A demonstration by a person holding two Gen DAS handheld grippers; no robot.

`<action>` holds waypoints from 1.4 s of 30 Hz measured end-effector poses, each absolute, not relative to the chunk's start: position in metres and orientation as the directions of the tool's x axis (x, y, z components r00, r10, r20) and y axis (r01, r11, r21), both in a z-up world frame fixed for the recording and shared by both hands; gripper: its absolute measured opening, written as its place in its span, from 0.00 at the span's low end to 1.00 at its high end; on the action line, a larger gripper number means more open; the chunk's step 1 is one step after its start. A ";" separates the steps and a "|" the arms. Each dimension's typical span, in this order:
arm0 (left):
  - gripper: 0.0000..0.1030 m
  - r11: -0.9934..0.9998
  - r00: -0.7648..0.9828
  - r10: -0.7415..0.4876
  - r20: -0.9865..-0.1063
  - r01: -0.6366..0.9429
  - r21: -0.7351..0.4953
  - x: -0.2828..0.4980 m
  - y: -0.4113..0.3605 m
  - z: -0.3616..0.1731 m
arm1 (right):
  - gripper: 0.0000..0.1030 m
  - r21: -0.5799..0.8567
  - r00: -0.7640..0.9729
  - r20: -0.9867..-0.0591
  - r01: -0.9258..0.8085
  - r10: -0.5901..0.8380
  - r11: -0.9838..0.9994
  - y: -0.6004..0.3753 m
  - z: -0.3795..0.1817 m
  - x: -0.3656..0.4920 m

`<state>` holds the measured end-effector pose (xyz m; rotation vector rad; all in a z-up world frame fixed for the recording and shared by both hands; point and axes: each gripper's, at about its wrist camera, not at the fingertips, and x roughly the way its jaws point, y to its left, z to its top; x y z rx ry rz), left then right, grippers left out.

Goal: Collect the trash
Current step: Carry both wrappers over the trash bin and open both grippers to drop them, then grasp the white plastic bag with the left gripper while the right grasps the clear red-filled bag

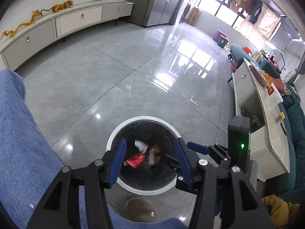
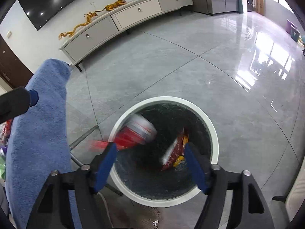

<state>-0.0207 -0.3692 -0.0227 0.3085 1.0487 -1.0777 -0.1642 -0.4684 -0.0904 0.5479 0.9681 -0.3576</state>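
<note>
Down inside the round bin point(image 2: 214, 133), with its white rim and dark liner, the trash is dropping; a red and white wrapper point(image 2: 137, 131) shows as a blur at the left side of the bin's mouth, and a red and yellow snack bag point(image 2: 175, 152) hangs lower, just beside the right jaw but not pinched by it; in the left wrist view a small heap of wrappers point(image 1: 143, 154), red, white and orange, lies at the bottom of the same bin point(image 1: 114, 133).

These wrappers look thin, crinkly and very light, so I think they would float and flutter more than fall; they are soft and would squash flat, and their shiny skin is probably slippery; a good place to pinch one is a folded edge or a bunched corner, where the pads get more to bite on; nothing here looks like it could break.

Over the bin, the right gripper point(image 2: 150, 169) has its blue pads spread wide with nothing pressed between them; the left gripper point(image 1: 149, 162) is parted too, and only the bin shows through the gap; the right gripper's black body with a green light point(image 1: 242, 146) sits close beside the left one.

Around the bin is a shiny grey tile floor point(image 1: 114, 80); a blue fuzzy sleeve point(image 2: 40, 124) fills the left side; a slipper point(image 1: 141, 210) stands on the floor near the bin; far off is a long low cabinet point(image 2: 133, 17) with golden dragon toys point(image 2: 87, 19) on top.
</note>
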 end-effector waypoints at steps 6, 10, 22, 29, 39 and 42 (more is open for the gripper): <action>0.50 0.534 0.218 -0.608 -0.764 0.824 -0.190 -0.030 -0.344 0.006 | 0.84 0.219 0.555 -0.816 0.554 -0.161 0.803 -0.474 -0.062 -0.181; 0.50 0.585 0.337 -0.632 -0.697 0.798 -0.145 -0.037 -0.322 0.032 | 0.84 0.150 0.599 -0.743 0.585 -0.300 0.797 -0.463 -0.016 -0.193; 0.50 0.678 0.525 -0.638 -0.564 0.730 -0.089 -0.048 -0.225 0.093 | 1.00 0.081 0.796 -0.283 0.576 -0.535 0.814 -0.365 0.142 -0.245; 0.50 0.736 0.595 -0.603 -0.531 0.672 -0.084 -0.034 -0.146 0.114 | 1.00 0.064 0.856 -0.314 0.450 -0.410 0.891 -0.313 0.159 -0.222; 0.50 0.872 0.700 -0.437 -0.565 0.485 -0.073 0.026 -0.019 0.093 | 1.00 0.125 0.889 -0.427 0.236 -0.162 0.964 -0.254 0.158 -0.152; 0.50 0.897 0.706 -0.387 -0.594 0.439 -0.063 0.045 0.010 0.081 | 1.00 0.147 0.866 -0.495 0.170 -0.076 0.975 -0.233 0.145 -0.121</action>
